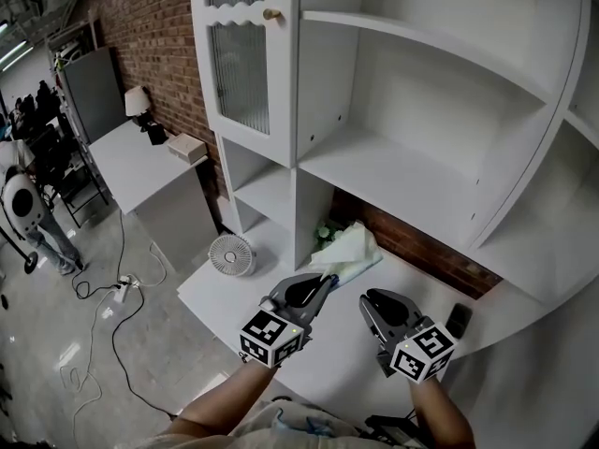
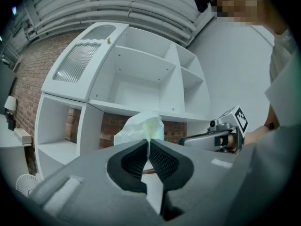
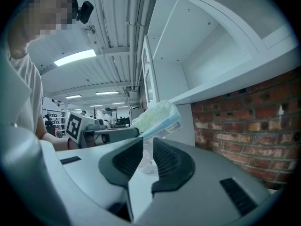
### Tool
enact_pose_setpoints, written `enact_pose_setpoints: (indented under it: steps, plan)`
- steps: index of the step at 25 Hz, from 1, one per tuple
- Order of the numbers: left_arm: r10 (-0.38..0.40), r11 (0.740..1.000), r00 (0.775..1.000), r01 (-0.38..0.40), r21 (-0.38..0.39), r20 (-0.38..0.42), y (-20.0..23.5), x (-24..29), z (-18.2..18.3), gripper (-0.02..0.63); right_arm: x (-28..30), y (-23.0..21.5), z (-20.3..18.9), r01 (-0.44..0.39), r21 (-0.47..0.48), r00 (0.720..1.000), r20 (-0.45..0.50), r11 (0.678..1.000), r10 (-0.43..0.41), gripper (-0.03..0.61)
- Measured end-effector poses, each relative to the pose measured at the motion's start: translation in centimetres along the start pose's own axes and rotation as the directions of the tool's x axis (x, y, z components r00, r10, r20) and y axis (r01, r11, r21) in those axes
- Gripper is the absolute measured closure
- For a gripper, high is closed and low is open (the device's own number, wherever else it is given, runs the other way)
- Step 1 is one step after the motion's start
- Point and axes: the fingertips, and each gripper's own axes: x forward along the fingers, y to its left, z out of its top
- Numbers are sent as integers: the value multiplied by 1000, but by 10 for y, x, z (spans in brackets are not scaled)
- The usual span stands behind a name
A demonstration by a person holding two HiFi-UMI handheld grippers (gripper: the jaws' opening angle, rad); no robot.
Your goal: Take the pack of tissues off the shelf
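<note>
A tall white shelf unit fills most of the head view. Its open compartments are bare, and a ribbed-glass door with a small brass knob is at its upper left. Below it a white worktop runs out toward the person. Along the worktop's back edge, under the lowest shelf board, a strip of brick wall shows.

The pack of tissues is off the shelf boards and up in the air over the back part of the worktop. It hangs in front of the brick strip, just beside the unit's upright divider. It is a soft pale pack in clear wrap, tilted, with one end lifted toward the shelf.

The left gripper points level at it. Its jaws are pressed together with no gap, pinching the near edge of the pack's wrapper. In the left gripper view the pack rises directly above the closed tips.

The right gripper sits just beside the left one over the middle of the worktop, apart from the pack. Its jaws stand a little apart with nothing between the pads. Through the gap only the far-off fan shows.

That small white fan stands near the worktop's left edge. A bit of green plant peeks out at the back edge behind the pack. A small dark flat object, too small to name, lies near the right edge.
</note>
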Motion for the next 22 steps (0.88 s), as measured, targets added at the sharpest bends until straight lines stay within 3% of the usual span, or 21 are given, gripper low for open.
enact_pose_setpoints:
  steps: [22]
  plan:
    - [-18, 999, 1000, 17, -27, -22, -10, -1, -45, 598, 0, 12, -32, -40, -26, 998, -44, 999, 39, 560]
